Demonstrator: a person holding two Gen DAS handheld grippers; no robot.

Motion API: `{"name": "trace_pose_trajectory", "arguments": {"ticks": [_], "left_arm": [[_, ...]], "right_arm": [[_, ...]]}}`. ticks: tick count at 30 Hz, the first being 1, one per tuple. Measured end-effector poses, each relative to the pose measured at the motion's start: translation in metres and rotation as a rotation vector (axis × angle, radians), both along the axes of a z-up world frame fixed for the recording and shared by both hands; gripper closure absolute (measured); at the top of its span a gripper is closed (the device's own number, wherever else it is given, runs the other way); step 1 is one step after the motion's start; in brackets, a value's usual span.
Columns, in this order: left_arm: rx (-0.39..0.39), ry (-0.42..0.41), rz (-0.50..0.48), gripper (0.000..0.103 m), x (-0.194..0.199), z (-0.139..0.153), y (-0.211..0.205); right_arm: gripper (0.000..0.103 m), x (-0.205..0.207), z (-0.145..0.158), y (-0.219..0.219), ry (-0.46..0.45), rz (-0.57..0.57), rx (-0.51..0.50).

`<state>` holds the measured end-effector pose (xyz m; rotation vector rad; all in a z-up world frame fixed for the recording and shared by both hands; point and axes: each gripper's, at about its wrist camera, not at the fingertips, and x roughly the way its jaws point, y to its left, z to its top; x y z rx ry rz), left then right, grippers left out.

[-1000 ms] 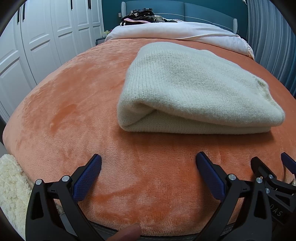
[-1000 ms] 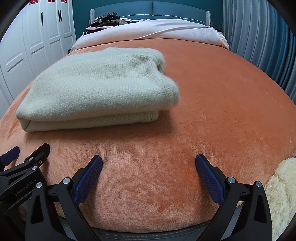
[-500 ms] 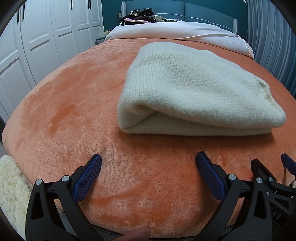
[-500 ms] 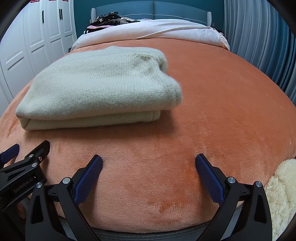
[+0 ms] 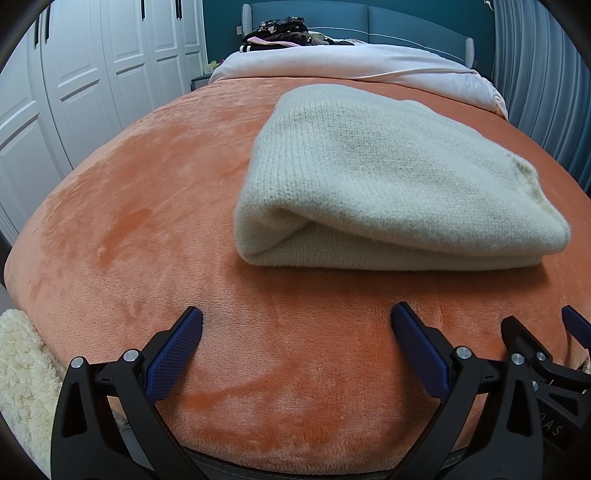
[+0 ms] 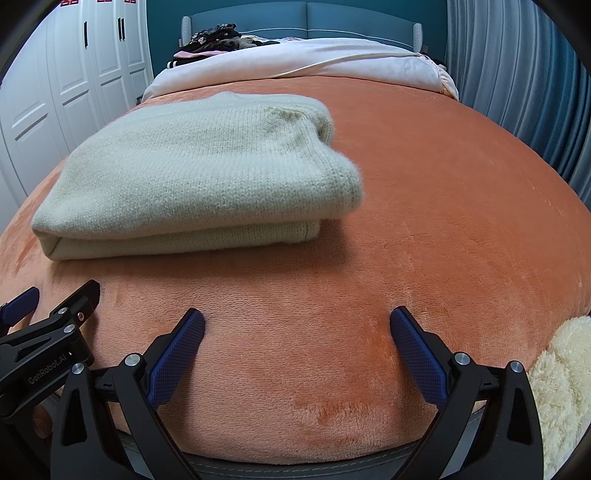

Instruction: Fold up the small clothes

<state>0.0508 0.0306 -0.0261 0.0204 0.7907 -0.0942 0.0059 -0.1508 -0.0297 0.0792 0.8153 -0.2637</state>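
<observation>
An orange plush blanket (image 5: 155,221) is covering a bed (image 6: 461,192) and filling most of both views. At the far end a pale pink duvet (image 5: 351,62) is lying bunched, with a heap of dark clothes (image 5: 280,31) sitting against a blue headboard (image 6: 306,18). White wardrobe doors (image 5: 92,74) are running along the left side, and blue-grey curtains (image 6: 517,74) are hanging on the right. A cream fleecy rug (image 6: 557,387) is showing at the near edge of the bed.

A cream knitted sweater (image 5: 388,177) is lying folded into a thick, neat rectangle on the blanket, its layers stacking at the near edge.

The left gripper (image 5: 295,343) is hovering low over the blanket with its blue-padded fingers (image 5: 173,354) spread wide and holding nothing; the sweater is lying beyond them and toward the right, apart from both. The right gripper (image 6: 297,343) is likewise standing wide open and empty, with the sweater (image 6: 199,177) lying ahead and toward the left, clear of its fingers (image 6: 417,354).
</observation>
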Motion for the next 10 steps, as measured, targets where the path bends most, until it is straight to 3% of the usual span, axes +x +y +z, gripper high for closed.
{"name": "trace_pose_trajectory", "arguments": {"ticks": [10], "left_arm": [[0.001, -0.002, 0.001, 0.005, -0.0001, 0.0001, -0.001]], "right_arm": [[0.005, 0.0002, -0.0003, 0.0008, 0.0, -0.001, 0.0]]}}
